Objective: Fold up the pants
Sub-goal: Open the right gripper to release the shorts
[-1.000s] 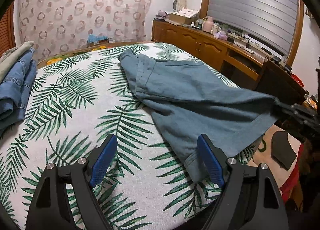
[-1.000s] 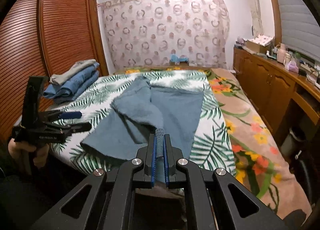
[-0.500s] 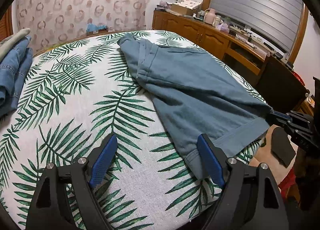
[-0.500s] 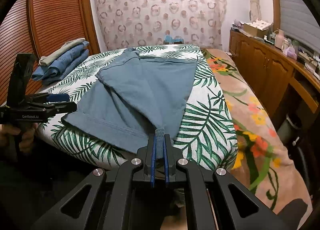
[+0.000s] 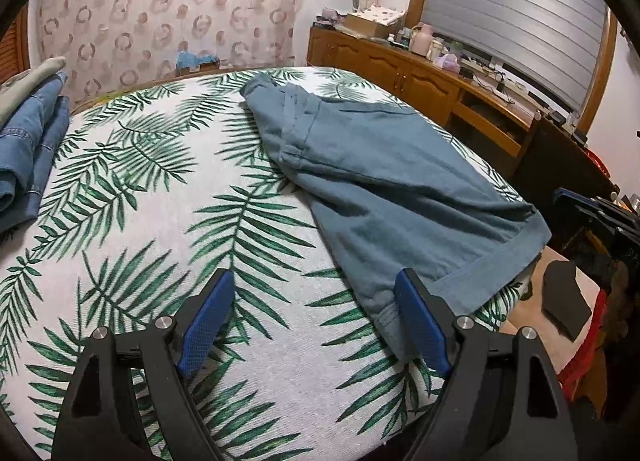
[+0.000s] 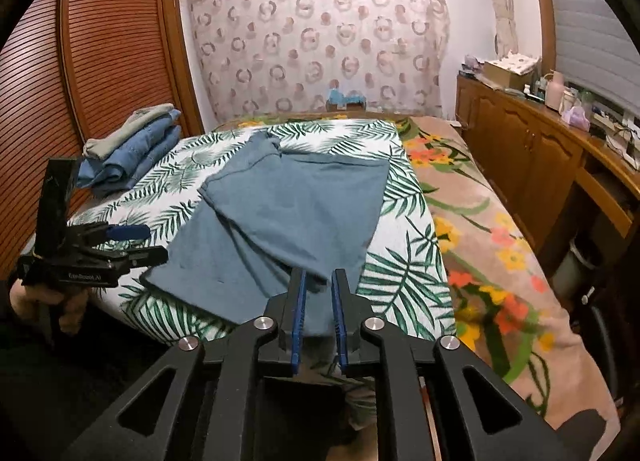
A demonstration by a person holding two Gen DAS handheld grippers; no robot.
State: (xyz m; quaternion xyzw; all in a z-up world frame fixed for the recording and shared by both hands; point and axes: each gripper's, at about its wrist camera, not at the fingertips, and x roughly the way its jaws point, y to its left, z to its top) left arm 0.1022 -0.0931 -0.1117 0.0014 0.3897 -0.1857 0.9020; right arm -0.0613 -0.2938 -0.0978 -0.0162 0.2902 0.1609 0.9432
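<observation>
The blue-grey pants [image 5: 384, 177] lie on the palm-leaf sheet of the bed, legs folded one over the other, hems at the near edge; they also show in the right wrist view [image 6: 288, 213]. My left gripper [image 5: 316, 313] is open and empty just above the sheet, its right finger beside the near hem corner. It shows at the left in the right wrist view [image 6: 136, 241]. My right gripper [image 6: 319, 293] is slightly open and empty, hovering just off the hem at the bed's near edge.
Folded jeans and a grey garment [image 6: 132, 149] are stacked at the bed's left side [image 5: 28, 149]. A wooden cabinet [image 6: 532, 157] with clutter runs along the right wall. A floral blanket [image 6: 480, 245] covers the bed's right part. A louvred wardrobe [image 6: 80, 73] stands left.
My right gripper let go of the pants hem, opened a little and drew back; the leg now lies flat on the bed. My left gripper has dropped closer to the hem.
</observation>
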